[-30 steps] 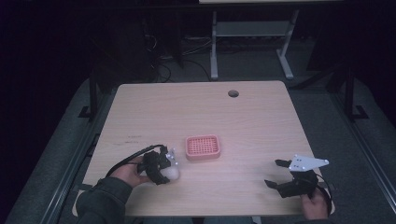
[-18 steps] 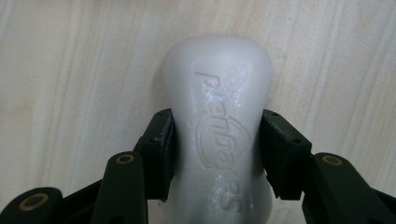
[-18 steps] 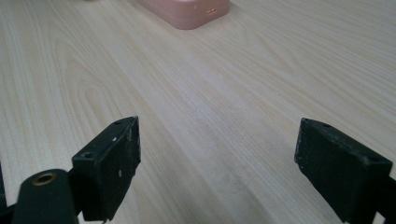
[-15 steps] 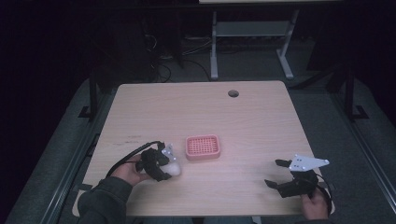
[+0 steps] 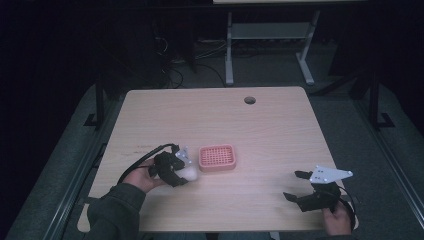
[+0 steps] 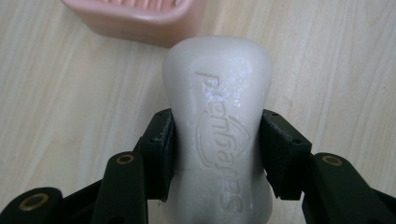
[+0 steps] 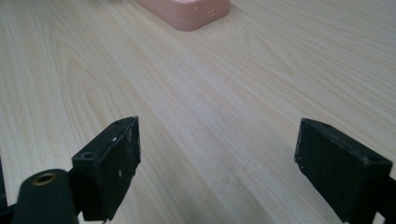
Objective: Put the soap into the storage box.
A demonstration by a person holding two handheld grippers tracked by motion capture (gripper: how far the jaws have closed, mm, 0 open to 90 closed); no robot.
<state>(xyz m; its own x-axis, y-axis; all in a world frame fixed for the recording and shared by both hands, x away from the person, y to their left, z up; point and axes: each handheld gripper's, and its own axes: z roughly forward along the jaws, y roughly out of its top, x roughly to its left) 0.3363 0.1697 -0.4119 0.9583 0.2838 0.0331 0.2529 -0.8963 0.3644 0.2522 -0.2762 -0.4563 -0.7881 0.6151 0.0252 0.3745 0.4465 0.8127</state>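
A white bar of soap [image 6: 219,126] with embossed lettering is clamped between the black jaws of my left gripper [image 6: 217,149]. In the high view the left gripper [image 5: 186,171] and its soap [image 5: 190,173] sit just left of a pink slotted soap dish [image 5: 217,157] on the wooden table [image 5: 215,120]. The dish's pink wall [image 6: 135,21] lies right beyond the soap's far end. My right gripper [image 5: 296,186] rests near the table's front right, jaws wide apart over bare wood, with the dish [image 7: 187,11] far ahead of it.
A round cable hole [image 5: 249,100] sits near the table's far edge. A black cable [image 5: 142,159] trails from the left gripper. Metal table legs [image 5: 229,45] stand on the dark floor behind.
My left gripper with the soap has shifted slightly right, closer to the pink dish. The right gripper has stayed still.
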